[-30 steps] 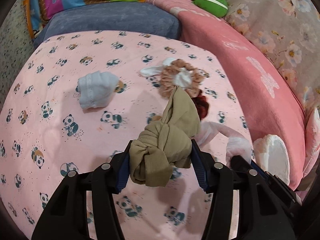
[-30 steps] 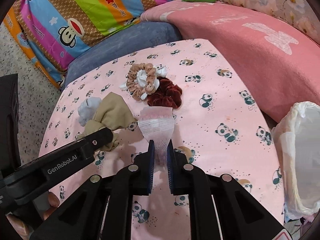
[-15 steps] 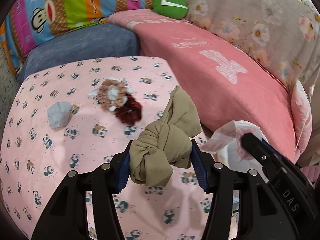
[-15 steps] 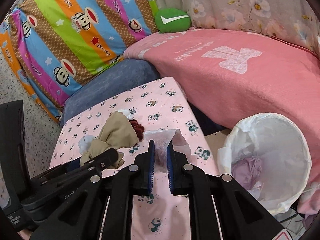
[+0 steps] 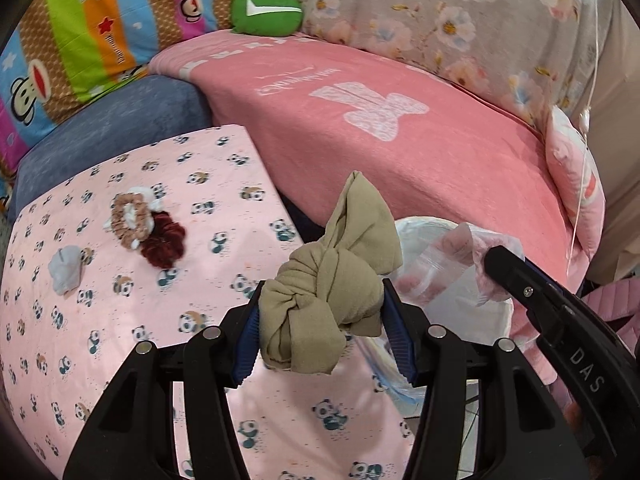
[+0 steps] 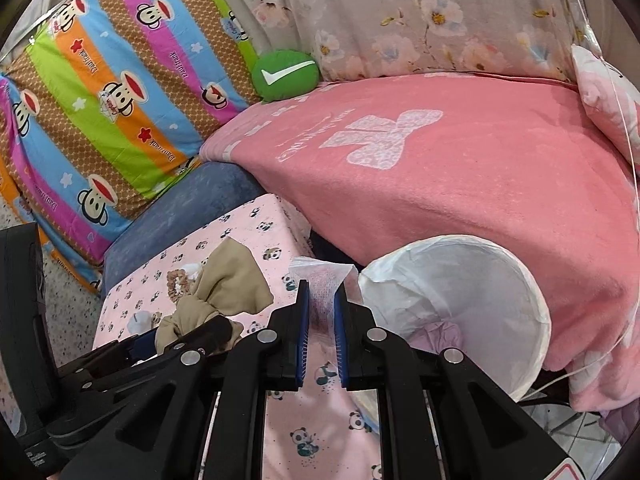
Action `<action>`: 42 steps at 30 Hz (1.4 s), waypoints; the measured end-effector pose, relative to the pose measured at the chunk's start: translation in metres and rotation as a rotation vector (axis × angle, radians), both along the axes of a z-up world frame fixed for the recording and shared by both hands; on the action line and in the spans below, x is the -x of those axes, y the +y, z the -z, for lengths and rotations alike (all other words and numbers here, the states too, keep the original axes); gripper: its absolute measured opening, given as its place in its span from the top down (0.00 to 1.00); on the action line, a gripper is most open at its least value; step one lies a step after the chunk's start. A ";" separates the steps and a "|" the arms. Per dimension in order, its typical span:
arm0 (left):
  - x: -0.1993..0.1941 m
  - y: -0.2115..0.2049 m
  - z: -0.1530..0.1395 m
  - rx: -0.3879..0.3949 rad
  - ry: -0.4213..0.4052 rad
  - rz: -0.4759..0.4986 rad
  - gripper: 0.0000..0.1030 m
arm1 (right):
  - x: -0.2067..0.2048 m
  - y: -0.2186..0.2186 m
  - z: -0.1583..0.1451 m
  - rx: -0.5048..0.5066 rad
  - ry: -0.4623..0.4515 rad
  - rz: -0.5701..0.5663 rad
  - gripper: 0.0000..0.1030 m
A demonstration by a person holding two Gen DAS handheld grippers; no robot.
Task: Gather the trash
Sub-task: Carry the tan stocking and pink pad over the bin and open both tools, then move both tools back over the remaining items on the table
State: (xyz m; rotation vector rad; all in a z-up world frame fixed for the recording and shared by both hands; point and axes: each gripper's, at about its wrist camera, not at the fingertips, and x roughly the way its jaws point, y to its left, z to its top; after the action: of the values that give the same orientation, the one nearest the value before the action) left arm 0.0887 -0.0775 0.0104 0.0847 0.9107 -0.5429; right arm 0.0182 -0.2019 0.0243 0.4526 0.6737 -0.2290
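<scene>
Two pieces of trash are held up, one in each tool. The left tool [image 5: 320, 328] is clenched on a knotted tan cloth [image 5: 332, 280], which sticks up toward 12 o'clock from between the blue pads. The right tool [image 6: 320, 312] is pinched tight on a small clear plastic bag [image 6: 322, 280] with pink dots, and the bag's top pokes out past the tips.

Only the right wrist view shows the inside of the white trash bin [image 6: 460, 300]. It sits at 3 o'clock from the plastic bag, just beside it, with its mouth open and something pale purple [image 6: 436, 336] at the bottom. In the left wrist view just a bit of the bin's white liner [image 5: 460, 304] shows, behind the cloth and the right tool, which reaches in from 4 o'clock.

Only the left wrist view shows well what lies on the pink panda sheet [image 5: 120, 320]. A tan and white scrunchie [image 5: 130, 220] touches a dark red scrunchie [image 5: 164, 240] at about 10 o'clock from the cloth. A small grey crumpled thing [image 5: 64, 272] lies further out at 9 o'clock.

A pink blanket [image 6: 460, 168] is behind the bin. A green cushion [image 6: 286, 74] with a white tick and a striped monkey pillow [image 6: 120, 100] are at the back.
</scene>
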 end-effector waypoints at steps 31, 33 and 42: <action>0.022 -0.077 0.004 -0.055 -0.004 0.139 0.36 | 0.033 -0.066 0.012 -0.041 0.006 0.136 0.83; 0.023 -0.077 0.003 -0.069 -0.024 0.126 0.26 | 0.034 -0.067 0.012 -0.051 0.005 0.150 0.81; 0.016 -0.068 0.004 -0.058 -0.012 0.091 0.21 | 0.032 -0.070 0.012 -0.042 0.006 0.155 0.73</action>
State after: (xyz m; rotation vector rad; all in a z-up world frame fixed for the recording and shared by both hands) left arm 0.0728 -0.1457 0.0059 0.1828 0.9140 -0.5994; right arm -0.0142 -0.2721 0.0125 0.5450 0.6508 -0.3628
